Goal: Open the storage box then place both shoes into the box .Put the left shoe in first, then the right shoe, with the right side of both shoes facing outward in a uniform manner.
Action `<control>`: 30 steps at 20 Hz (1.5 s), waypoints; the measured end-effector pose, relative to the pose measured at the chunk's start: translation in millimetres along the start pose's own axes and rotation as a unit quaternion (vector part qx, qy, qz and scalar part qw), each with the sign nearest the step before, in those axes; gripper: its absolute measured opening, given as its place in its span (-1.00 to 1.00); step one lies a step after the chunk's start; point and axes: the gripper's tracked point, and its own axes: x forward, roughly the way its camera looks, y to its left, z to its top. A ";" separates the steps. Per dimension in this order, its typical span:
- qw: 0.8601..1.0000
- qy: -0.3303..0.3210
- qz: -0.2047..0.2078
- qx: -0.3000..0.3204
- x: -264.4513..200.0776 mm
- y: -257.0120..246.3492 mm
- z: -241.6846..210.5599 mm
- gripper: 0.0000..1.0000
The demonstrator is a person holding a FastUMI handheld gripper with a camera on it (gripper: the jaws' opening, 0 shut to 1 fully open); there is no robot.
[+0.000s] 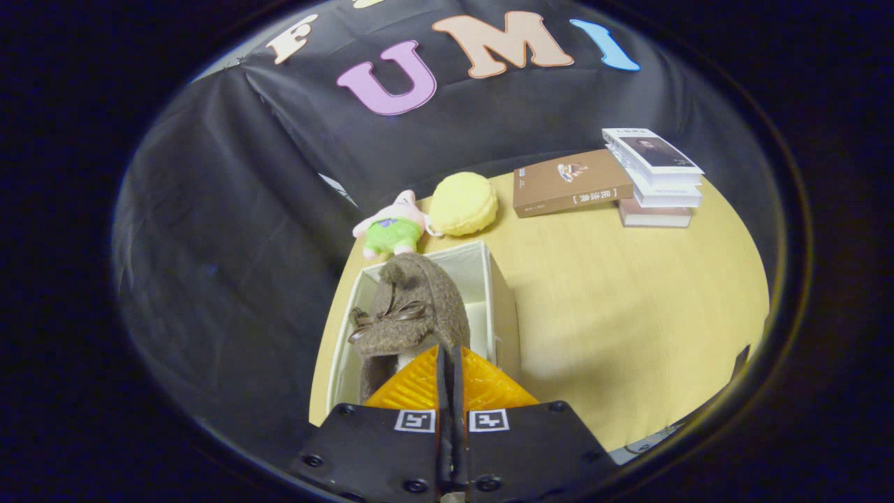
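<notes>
Gripper (450, 360) fingers pinched on brown shoe (412, 307) (bow-trimmed), over open white storage box (499, 293); table (628, 293) beneath

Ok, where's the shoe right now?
In the gripper view, the brown shoe hangs from the closed gripper just ahead of the fingers, over the open white storage box, with the pink plush toy on the table beyond the box.

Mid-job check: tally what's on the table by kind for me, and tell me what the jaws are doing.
Shoes: 1, brown, over the open box, jaws closed on its heel end
Storage boxes: 1
Plush toys: 2, pink-green and yellow
Books: 4, one brown beside a stack of three
Total: 8
</notes>
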 end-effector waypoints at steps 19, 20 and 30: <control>0.999 -0.039 -0.024 -0.023 37.4 8.0 -8.5 -0.33; 0.999 -0.042 -0.014 -0.030 32.1 14.0 -7.5 -0.18; 0.980 -0.131 0.024 -0.147 -56.2 12.3 25.9 1.00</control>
